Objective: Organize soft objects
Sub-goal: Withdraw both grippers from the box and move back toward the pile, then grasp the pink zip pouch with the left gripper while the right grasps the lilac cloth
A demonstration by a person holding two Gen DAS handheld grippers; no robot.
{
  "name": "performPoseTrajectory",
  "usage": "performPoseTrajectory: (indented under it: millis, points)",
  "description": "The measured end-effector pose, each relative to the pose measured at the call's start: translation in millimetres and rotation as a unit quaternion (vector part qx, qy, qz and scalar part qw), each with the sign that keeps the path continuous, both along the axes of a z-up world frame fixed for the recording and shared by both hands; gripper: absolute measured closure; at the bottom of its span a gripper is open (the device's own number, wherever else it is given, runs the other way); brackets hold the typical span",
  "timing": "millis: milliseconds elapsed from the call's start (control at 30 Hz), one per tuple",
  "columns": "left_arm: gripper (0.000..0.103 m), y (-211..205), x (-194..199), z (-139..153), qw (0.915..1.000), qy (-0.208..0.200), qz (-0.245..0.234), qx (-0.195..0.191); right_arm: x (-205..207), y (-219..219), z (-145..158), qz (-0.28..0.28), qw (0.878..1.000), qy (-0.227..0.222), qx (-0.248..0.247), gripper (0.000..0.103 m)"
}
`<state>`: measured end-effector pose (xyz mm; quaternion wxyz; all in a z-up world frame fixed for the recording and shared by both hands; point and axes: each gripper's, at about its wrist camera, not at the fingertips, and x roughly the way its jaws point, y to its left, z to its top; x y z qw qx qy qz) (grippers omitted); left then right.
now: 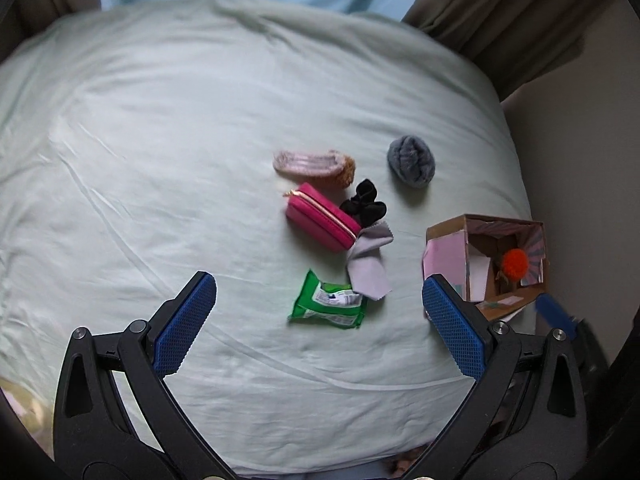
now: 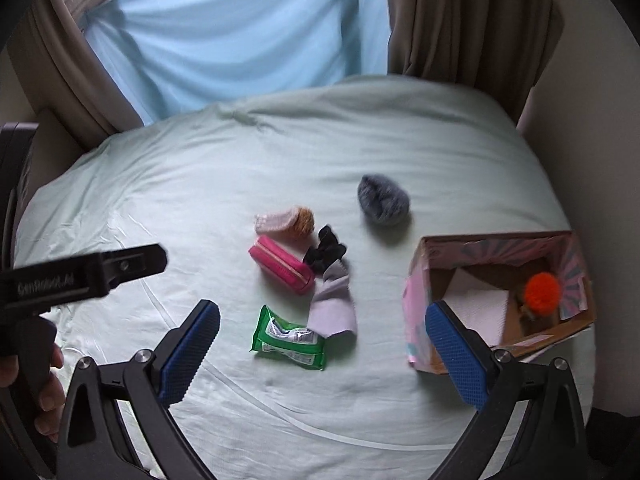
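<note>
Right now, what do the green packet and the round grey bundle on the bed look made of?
Green packet: thin glossy plastic film, judging by its crinkles, shine and printed label. Round grey bundle: soft knit or fleecy fabric, matte, with ribbed folds; probably rolled socks, though blur leaves this open.

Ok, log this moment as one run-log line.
left tongs open, empty | right tongs open, empty | orange pompom in box | six items loose on bed

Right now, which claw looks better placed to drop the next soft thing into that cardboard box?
Probably the right claw: the open cardboard box sits on its side of the bed, beside its outer finger. The left claw is open too, but farther from the box.
</note>
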<state>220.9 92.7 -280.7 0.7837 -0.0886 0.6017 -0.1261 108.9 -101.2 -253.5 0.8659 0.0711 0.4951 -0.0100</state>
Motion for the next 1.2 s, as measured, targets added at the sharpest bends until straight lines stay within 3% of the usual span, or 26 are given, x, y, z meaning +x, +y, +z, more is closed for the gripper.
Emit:
performPoseTrajectory:
  millis: [567,800,933,1000,1133,1200]
  points:
    - [0.001,-37.6,78.4,-149.2,0.9898,0.138,0.035,0.0,78.2,0.6,-152.7,0.009,0.993,0.119,-0.004,0.002]
    - [0.003,-55.2,100.0,-183.1,0.987,0.157,0.034,0.009,99.6,1.7,-193.8,0.019,0.988,0.154,0.003,0.002]
    - [0.014,-56.5,108.4,-201.2,0.9823,0.181,0.046,-0.005,110.8,2.0,-213.7,0.013,0.985,0.173,0.007,0.003]
    - [0.017,-55.1,109.8,-208.4,0.98,0.19,0.055,-0.019,112.3,2.5,-218.2,0.01,0.984,0.177,0.013,0.012]
    - [0.042,-60.3,111.1,-223.6,0.9746,0.215,0.055,-0.03,116.3,5.7,-232.8,0.018,0.979,0.202,0.023,0.038]
    - [0.046,-62.2,110.0,-228.3,0.973,0.222,0.055,-0.031,115.3,7.5,-237.6,0.021,0.977,0.211,0.015,0.045]
